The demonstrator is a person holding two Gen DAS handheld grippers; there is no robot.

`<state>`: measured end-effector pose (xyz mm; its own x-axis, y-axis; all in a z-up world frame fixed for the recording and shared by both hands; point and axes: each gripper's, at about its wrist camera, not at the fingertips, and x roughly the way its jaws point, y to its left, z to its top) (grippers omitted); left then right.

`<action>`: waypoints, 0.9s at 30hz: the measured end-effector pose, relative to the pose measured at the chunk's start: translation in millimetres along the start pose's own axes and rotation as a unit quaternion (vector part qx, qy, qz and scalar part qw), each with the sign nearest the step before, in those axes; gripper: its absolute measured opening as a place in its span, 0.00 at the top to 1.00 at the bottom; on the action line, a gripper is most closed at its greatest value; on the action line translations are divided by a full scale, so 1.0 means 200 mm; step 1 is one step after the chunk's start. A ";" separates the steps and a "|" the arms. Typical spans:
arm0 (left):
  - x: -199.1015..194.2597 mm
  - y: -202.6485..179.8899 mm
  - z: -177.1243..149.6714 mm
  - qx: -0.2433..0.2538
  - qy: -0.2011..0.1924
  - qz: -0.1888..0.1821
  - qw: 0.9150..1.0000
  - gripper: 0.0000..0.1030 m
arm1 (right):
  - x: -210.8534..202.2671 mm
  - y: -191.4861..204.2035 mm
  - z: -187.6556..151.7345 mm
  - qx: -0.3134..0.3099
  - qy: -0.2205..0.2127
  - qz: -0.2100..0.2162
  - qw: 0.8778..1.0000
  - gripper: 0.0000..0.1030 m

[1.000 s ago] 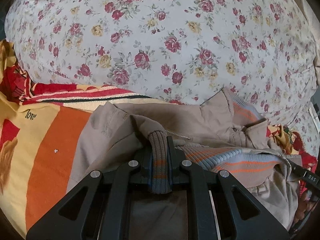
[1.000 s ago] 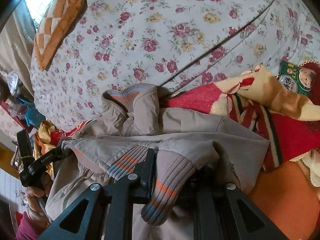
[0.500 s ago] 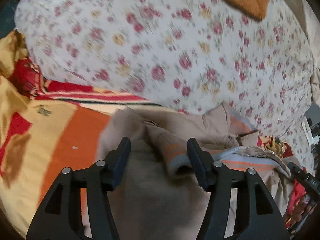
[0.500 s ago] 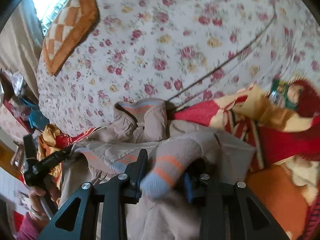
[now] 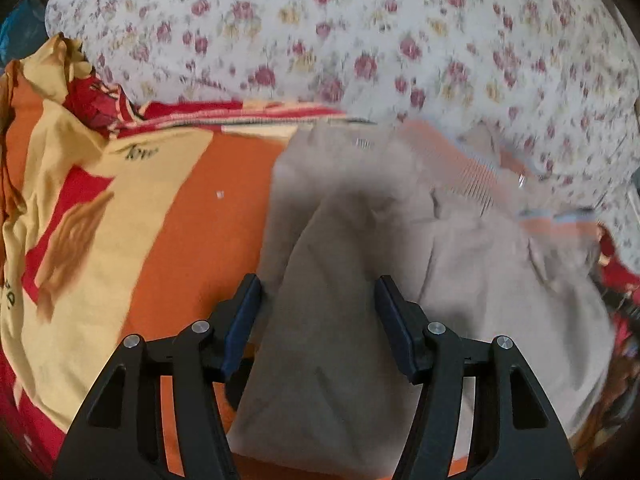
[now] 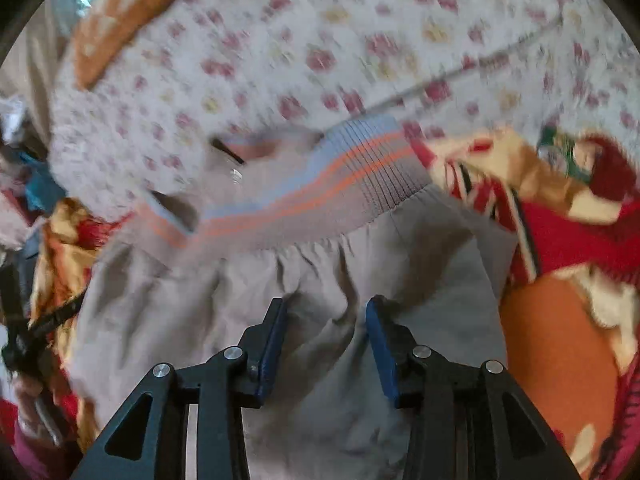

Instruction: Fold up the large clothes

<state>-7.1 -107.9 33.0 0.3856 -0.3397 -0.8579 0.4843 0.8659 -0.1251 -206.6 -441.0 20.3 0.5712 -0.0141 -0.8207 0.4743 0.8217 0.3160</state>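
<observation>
A beige jacket [image 5: 360, 248] with a grey ribbed hem striped in orange and blue [image 6: 320, 192] lies bunched on an orange, yellow and red blanket [image 5: 168, 216]. My left gripper [image 5: 318, 300] is open and empty just above the jacket's cloth. My right gripper [image 6: 326, 320] is open and empty over the jacket [image 6: 280, 312], just below the ribbed hem. Both views are blurred by motion.
A white quilt with red roses [image 5: 360, 40] rises behind the jacket and shows in the right wrist view [image 6: 320, 40]. An orange checked cushion [image 6: 120, 20] lies on it. The other hand-held gripper [image 6: 24, 332] and cluttered items show at far left.
Both grippers were shut on ribbed cuffs of the jacket one second ago. Both have opened and let the cuffs go, then pulled back over the jacket.
</observation>
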 end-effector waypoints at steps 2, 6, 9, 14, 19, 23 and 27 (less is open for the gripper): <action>-0.02 0.00 0.00 0.005 -0.006 0.001 1.000 0.42 | -0.04 0.02 0.01 0.005 -0.012 -0.002 1.000 0.62; -0.10 -0.02 0.06 0.000 -0.033 -0.020 0.999 0.42 | -0.15 0.12 0.04 -0.017 -0.034 0.012 0.999 0.60; -0.12 -0.07 0.13 -0.006 -0.037 -0.042 0.998 0.42 | -0.14 0.22 0.05 -0.045 -0.038 0.017 0.998 0.49; 0.00 -0.24 0.16 0.021 -0.016 -0.031 0.999 0.42 | 0.06 0.37 0.09 -0.069 -0.009 0.027 0.997 0.42; 0.10 -0.32 0.14 0.027 -0.037 0.014 0.999 0.42 | 0.32 0.48 0.10 -0.110 0.017 -0.018 0.994 0.68; 0.10 -0.31 0.21 0.016 -0.067 0.026 0.997 0.42 | 0.28 0.50 0.17 -0.119 -0.015 -0.026 0.992 0.88; 0.14 -0.30 0.28 0.010 -0.106 0.055 0.993 0.42 | 0.20 0.43 0.26 -0.078 -0.072 -0.019 0.994 0.88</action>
<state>18.4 -189.1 44.4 0.5920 -0.3155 -0.7416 0.4447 0.8953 -0.0258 -107.3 -400.8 39.4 0.6504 -0.1198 -0.7501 0.3940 0.8975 0.1983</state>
